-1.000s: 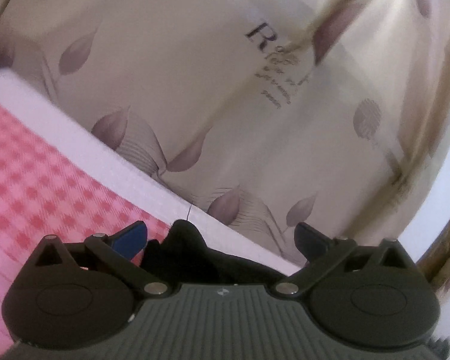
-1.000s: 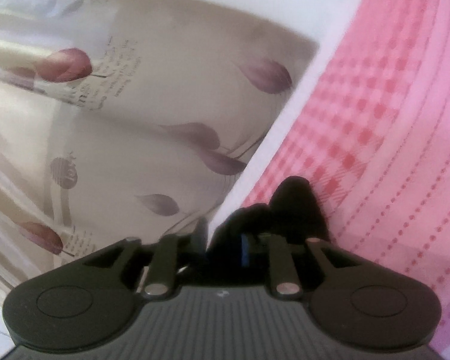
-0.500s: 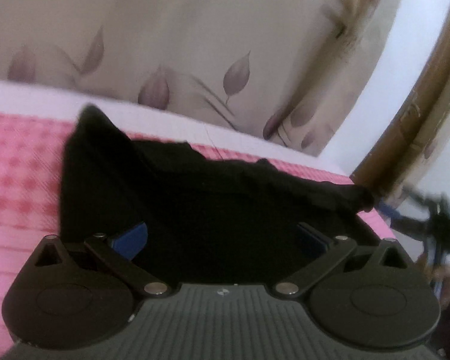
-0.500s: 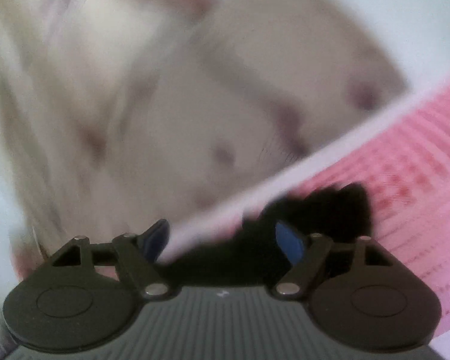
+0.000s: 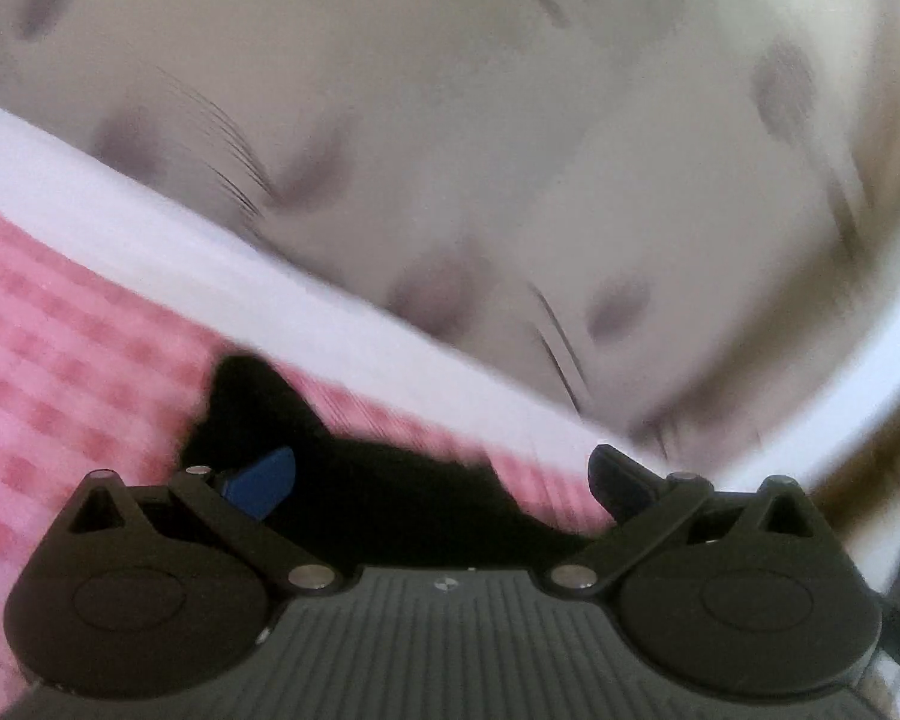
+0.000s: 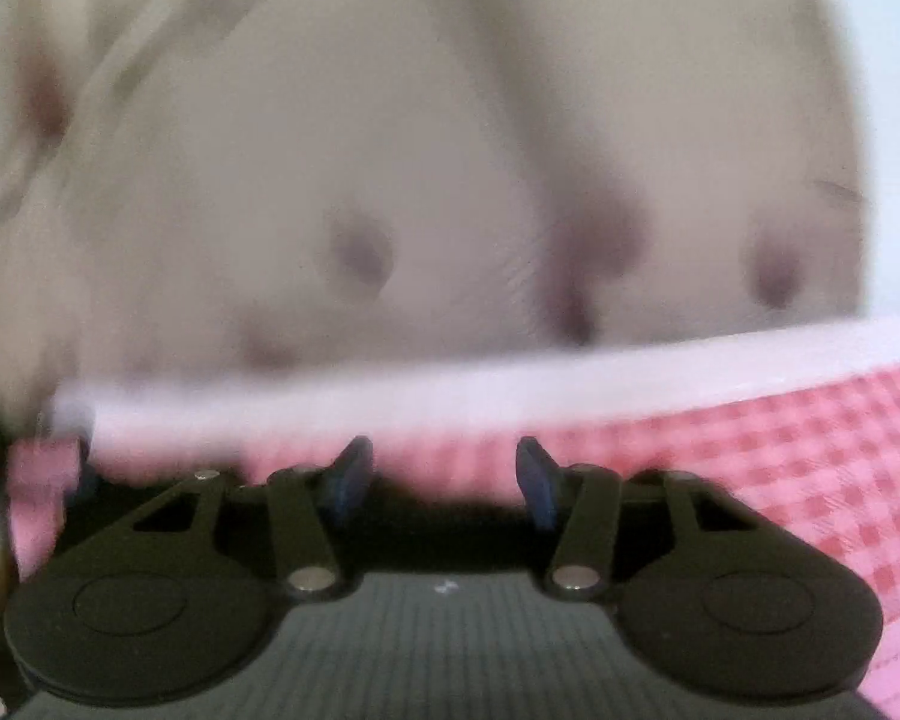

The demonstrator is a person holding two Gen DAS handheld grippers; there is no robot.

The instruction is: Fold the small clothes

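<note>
Left gripper [image 5: 441,474], jaws wide and empty, above the limp black garment [image 5: 354,498] on the pink-checked cloth [image 5: 60,360]; right gripper [image 6: 444,474], half-closing, empty, ready to regrasp.

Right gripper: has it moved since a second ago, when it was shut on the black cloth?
Yes. The right gripper has let go; its jaws opened, then partly closed, nothing between them. The white bed edge, then steeply slanted, now runs nearly level.

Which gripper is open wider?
The left gripper: fingers far apart over the black garment. The right gripper stands narrower, jaws just closing partway, nothing pinched.
</note>
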